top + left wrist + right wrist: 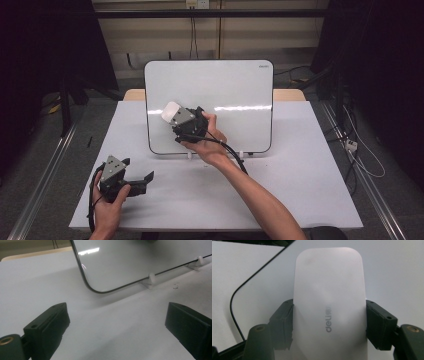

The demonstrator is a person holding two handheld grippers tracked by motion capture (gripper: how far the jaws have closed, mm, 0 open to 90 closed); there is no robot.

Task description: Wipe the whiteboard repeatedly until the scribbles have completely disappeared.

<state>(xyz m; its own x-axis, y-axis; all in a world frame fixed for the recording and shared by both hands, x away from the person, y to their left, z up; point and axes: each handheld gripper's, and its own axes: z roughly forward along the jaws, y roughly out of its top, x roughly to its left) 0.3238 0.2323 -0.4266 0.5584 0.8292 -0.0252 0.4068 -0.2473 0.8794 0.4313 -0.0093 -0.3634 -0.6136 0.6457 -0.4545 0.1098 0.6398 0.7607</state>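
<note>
We see the right gripper [176, 117] raised against the upright whiteboard [235, 90], its jaws closed on both long sides of a white eraser [329, 310] marked "deli"; the eraser's lower end is cut off at the bottom of the right gripper view, and we cannot tell whether it touches the board. The left gripper [134, 172] rests low over the white table [300, 165], near its front left, jaws spread wide with nothing between them. The whiteboard's small white feet [151, 280] stand on the table.

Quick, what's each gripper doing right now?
Left gripper: open, holding nothing, low over the table.
Right gripper: shut on the white eraser, at the whiteboard.
</note>
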